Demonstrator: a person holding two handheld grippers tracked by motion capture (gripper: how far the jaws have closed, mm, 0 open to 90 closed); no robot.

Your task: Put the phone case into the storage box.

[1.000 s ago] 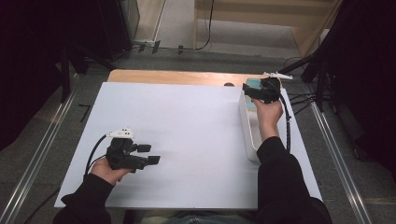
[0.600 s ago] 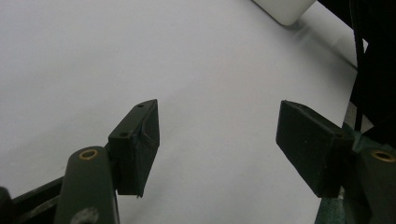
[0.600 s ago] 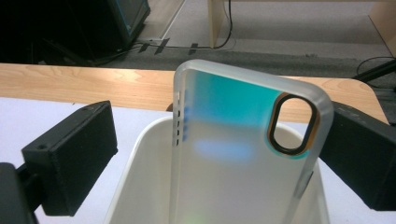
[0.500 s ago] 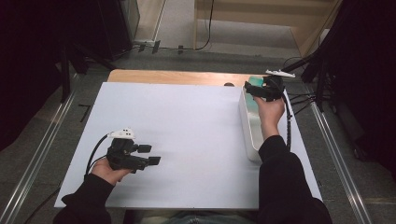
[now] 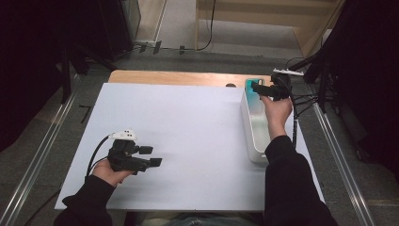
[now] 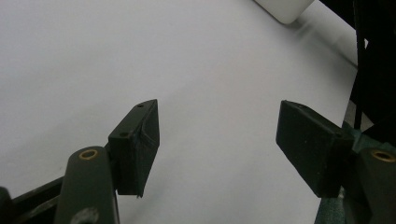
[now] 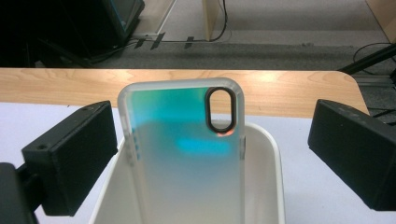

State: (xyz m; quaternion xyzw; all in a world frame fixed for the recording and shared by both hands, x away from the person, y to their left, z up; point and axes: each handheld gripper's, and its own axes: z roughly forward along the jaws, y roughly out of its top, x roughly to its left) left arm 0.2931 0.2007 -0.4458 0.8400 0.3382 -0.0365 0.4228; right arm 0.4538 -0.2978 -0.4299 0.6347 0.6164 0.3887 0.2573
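Observation:
A translucent phone case [image 7: 187, 158] with a teal sheen and an oval camera hole stands upright at the far end of a white bin [image 7: 271, 154]. My right gripper [image 7: 212, 112] is open, with the case between its jaws. The left jaw is close to the case's edge and the right jaw stands well clear. From above, the right gripper [image 5: 256, 88] hovers over the bin's [image 5: 244, 117] far end, where the case [image 5: 248, 84] shows teal. My left gripper [image 5: 153, 156] rests low at the near left of the white board, open. Nothing is between its jaws [image 6: 217, 116].
A large white board [image 5: 188, 122] covers a wooden table [image 5: 179, 77], whose far edge shows beyond it. The bin lies lengthwise along the board's right side; its near corner [image 6: 285, 7] shows in the left gripper view. Cables and dark equipment lie on the floor beyond the table.
My right gripper has edged slightly toward the far right end of the bin. The left gripper has stayed in place.

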